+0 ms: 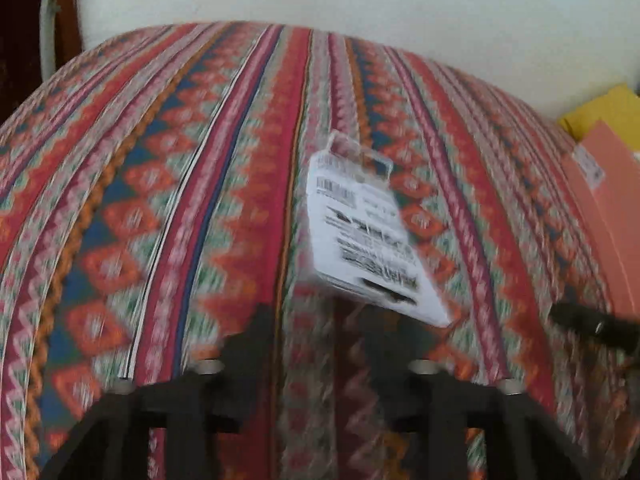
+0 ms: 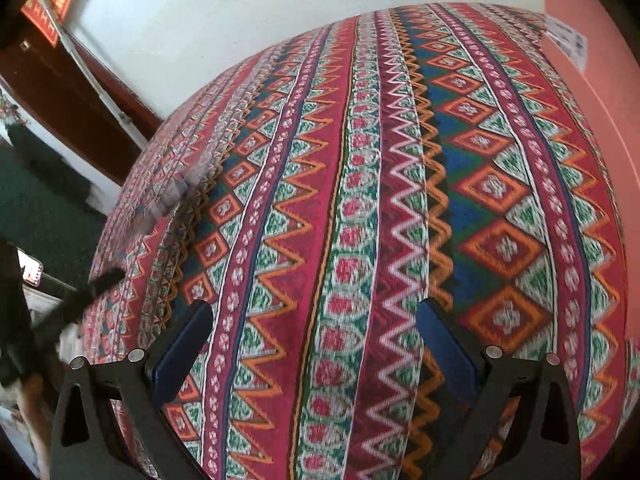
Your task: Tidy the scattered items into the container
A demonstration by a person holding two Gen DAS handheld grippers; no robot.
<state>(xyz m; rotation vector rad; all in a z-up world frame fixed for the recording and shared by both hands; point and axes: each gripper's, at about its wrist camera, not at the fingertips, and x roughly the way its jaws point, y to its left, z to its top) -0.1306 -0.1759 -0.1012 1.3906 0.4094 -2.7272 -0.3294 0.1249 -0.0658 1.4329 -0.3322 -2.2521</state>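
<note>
A white carded package (image 1: 360, 232) with a barcode and a clear hang tab shows against the patterned tablecloth (image 1: 180, 200), just ahead of my left gripper (image 1: 316, 332). Its jaws stand partly apart with only cloth between them. The package's lower edge sits by the right fingertip, and blur hides whether they touch. My right gripper (image 2: 316, 320) is open over the cloth with nothing between its blue pads (image 2: 180, 356). In the right wrist view the package (image 2: 172, 192) is a pale smear at the left. The salmon container (image 1: 612, 216) (image 2: 592, 92) stands at the table's right side.
A yellow object (image 1: 604, 116) sits behind the container by the white wall. A dark finger (image 1: 588, 324) pokes in at the right of the left wrist view. At the left of the right wrist view the left gripper's finger (image 2: 100, 284) shows beside the table edge, with green floor (image 2: 48, 208) below.
</note>
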